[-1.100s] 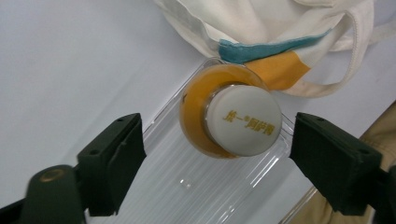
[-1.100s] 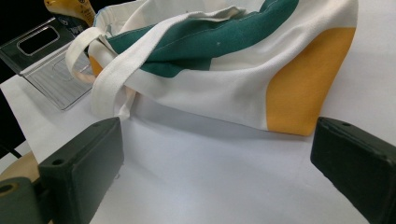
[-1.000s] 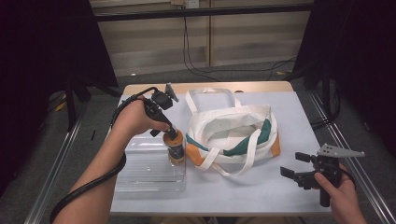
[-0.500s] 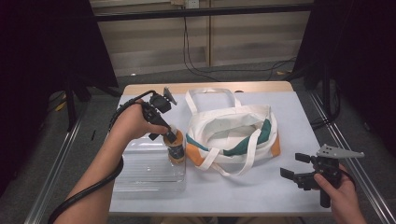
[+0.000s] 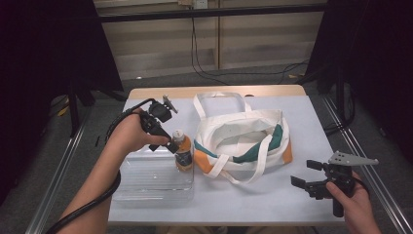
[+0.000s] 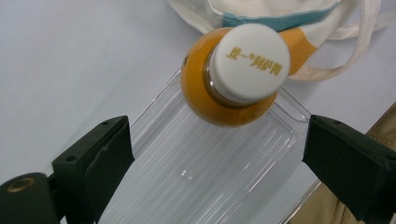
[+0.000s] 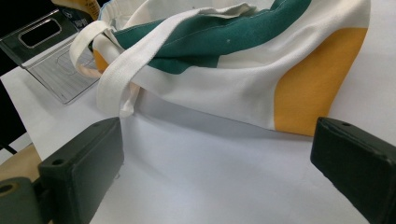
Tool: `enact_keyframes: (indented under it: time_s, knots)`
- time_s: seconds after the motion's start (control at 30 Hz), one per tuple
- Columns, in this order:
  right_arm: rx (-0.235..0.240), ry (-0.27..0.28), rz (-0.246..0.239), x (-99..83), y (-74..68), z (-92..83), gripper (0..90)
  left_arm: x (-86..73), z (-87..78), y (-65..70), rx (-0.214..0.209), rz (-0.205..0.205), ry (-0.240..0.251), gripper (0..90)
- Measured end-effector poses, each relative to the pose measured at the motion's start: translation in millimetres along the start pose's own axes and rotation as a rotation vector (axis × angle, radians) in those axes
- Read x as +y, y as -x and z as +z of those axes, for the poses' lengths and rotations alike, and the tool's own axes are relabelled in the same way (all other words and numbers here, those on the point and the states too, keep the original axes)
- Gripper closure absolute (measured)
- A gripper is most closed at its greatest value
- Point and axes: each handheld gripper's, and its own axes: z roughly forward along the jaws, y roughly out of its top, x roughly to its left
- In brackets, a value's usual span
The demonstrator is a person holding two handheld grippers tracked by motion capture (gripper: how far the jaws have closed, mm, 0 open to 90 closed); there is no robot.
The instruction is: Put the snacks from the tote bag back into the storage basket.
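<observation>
The left claw (image 5: 174, 146) hangs spread just above the orange bottle (image 5: 183, 152) standing in the clear tray (image 5: 146, 183); its jaws have just been opening. The right claw (image 5: 307, 176) rests spread, empty, near the tote bag (image 5: 243, 141).

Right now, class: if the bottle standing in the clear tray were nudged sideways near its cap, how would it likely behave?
The bottle is tall and narrow, so a push near its white cap would probably tip it. Its round body would likely roll once down, though the clear tray walls might stop it. It looks full of orange liquid, so probably heavy for its size.
</observation>
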Motion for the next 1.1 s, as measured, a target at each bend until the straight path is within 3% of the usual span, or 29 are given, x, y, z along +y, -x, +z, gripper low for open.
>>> enact_keyframes:
  time_s: [0.73, 1.1]
  knots:
    - [0.015, -0.003, -0.008, 3.0, -1.4, 4.5, 2.5, -26.7, 0.9, -7.3, -0.033, -0.044, 0.084, 8.5]
    - [0.013, -0.005, -0.008, 2.6, -1.5, 4.0, 2.5, -42.7, 12.4, -14.2, -0.053, -0.077, 0.12, 8.4]
